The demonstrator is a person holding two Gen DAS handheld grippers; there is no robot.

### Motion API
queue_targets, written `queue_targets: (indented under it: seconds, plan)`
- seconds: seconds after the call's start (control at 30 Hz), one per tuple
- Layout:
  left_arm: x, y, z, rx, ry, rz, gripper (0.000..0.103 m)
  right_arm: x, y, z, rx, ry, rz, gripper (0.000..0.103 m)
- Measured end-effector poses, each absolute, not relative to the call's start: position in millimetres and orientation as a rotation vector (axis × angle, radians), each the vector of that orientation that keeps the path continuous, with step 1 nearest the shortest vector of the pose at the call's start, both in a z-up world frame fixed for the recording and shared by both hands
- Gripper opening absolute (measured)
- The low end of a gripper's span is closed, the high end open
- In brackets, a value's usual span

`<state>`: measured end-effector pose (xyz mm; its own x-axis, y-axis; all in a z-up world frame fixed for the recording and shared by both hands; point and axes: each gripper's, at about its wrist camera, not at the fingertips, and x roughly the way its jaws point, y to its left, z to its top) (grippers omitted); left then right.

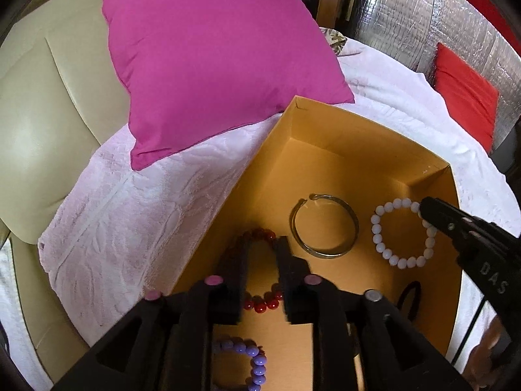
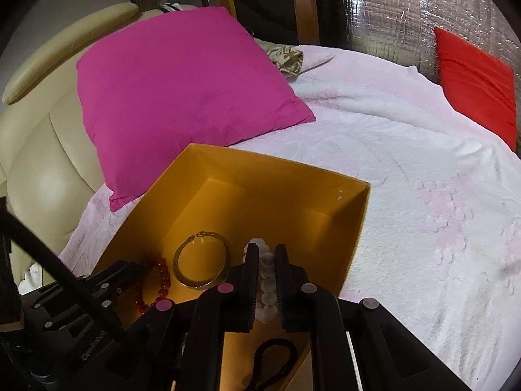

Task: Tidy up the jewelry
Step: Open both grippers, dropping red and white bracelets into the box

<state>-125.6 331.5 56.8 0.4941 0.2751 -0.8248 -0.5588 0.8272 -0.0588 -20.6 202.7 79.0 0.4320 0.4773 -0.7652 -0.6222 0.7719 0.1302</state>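
Observation:
An open yellow box (image 1: pixel 325 150) (image 2: pixel 260 202) sits on a pale pink blanket. On its floor lie a red bead bracelet (image 1: pixel 263 304) (image 2: pixel 162 280), a gold bangle (image 1: pixel 322 254) (image 2: pixel 195 285), a white bead bracelet (image 1: pixel 375 220) (image 2: pixel 267 270), a purple bead bracelet (image 1: pixel 257 368) and a black hair tie (image 1: pixel 402 296) (image 2: pixel 276 342). My left gripper (image 1: pixel 263 244) stands open just over the red bracelet, whose sides its fingers hide. My right gripper (image 2: pixel 266 249) (image 1: pixel 423 207) is shut on the far side of the white bracelet, which rests low in the box.
A magenta pillow (image 1: pixel 211 49) (image 2: pixel 182 97) leans on a cream padded headboard (image 1: pixel 39 130) just behind the box. The blanket (image 2: pixel 423 179) spreads to the right. A red cushion (image 2: pixel 475 81) lies at the far right by a silver foil wall.

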Motion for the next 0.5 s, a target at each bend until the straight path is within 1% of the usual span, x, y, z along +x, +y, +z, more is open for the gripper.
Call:
queue_targets:
  seconds: [0.03,0.07,0.1,0.27,0.33,0.43,0.5]
  plan:
    - [-125.7,331.0,57.0,-0.335,0.923,0.521,0.033,-21.3,200.5,81.2,-0.177,0.883,0.689,0.014]
    - [-126.0,330.3,57.9,-0.327,0.92,0.527,0.037,-22.3,198.3,83.3,-0.171,0.878,0.69,0.018]
    - [-126.2,329.4,58.9,-0.318,0.917,0.535,0.045,-23.2,196.0,85.3,-0.163,0.872,0.692,0.021]
    - [-125.3,324.8,61.8,-0.29,0.911,0.545,0.05,-30.7,176.9,98.1,-0.112,0.819,0.701,0.022]
    - [-125.0,323.9,62.3,-0.286,0.908,0.547,0.054,-33.7,166.1,103.0,-0.082,0.806,0.705,0.022]
    - [-124.9,321.7,63.3,-0.281,0.904,0.548,0.058,-37.7,147.2,108.6,-0.037,0.799,0.706,0.023]
    - [-124.7,319.6,64.1,-0.273,0.903,0.555,0.06,-41.0,131.8,110.5,-0.008,0.795,0.703,0.031]
